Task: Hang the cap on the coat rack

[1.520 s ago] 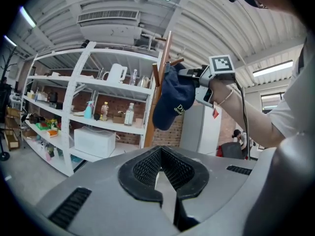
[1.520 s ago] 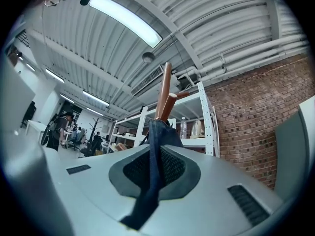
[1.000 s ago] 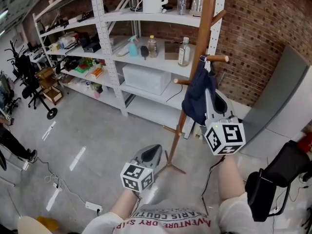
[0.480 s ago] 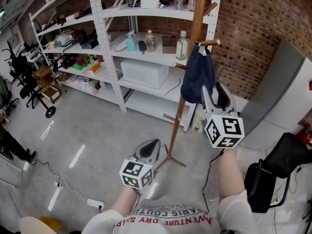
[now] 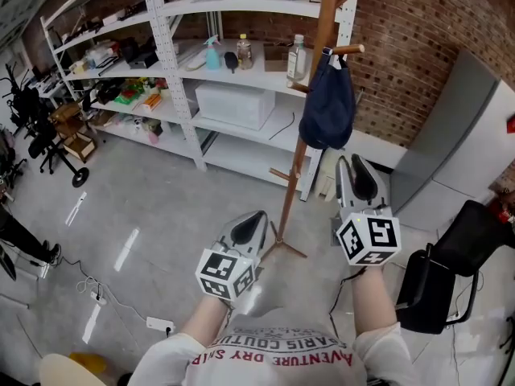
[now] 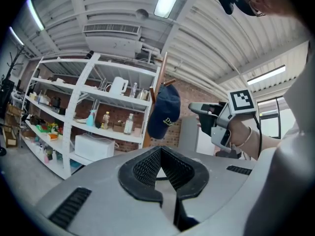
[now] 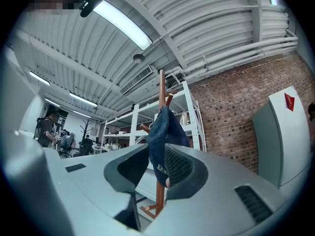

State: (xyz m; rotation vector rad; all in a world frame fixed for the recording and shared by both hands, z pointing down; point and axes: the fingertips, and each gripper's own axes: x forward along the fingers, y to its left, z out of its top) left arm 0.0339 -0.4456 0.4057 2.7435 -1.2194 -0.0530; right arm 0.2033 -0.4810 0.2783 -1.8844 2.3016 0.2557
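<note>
The dark blue cap [image 5: 327,107] hangs from a peg [image 5: 352,49] of the wooden coat rack [image 5: 291,195]. My right gripper [image 5: 348,161] is just below and in front of the cap, clear of it. Its jaws are apart and closing, with nothing between the pads. In the right gripper view the cap [image 7: 160,136] and the rack pole [image 7: 161,90] show through the gap of the right gripper [image 7: 150,168]. My left gripper [image 5: 256,215] is held low near the rack's foot, shut and empty. The left gripper view shows the cap [image 6: 164,111] beyond the left gripper [image 6: 162,167].
White metal shelving [image 5: 173,71] with a microwave [image 5: 235,104] and bottles stands behind the rack, against a brick wall [image 5: 418,47]. A grey cabinet [image 5: 467,159] and a black chair [image 5: 438,288] are at the right. Cables [image 5: 96,304] lie on the concrete floor at the left.
My right gripper let go of the cap and drew back down from it. The cap stays hanging on the peg. The left gripper has hardly moved.
</note>
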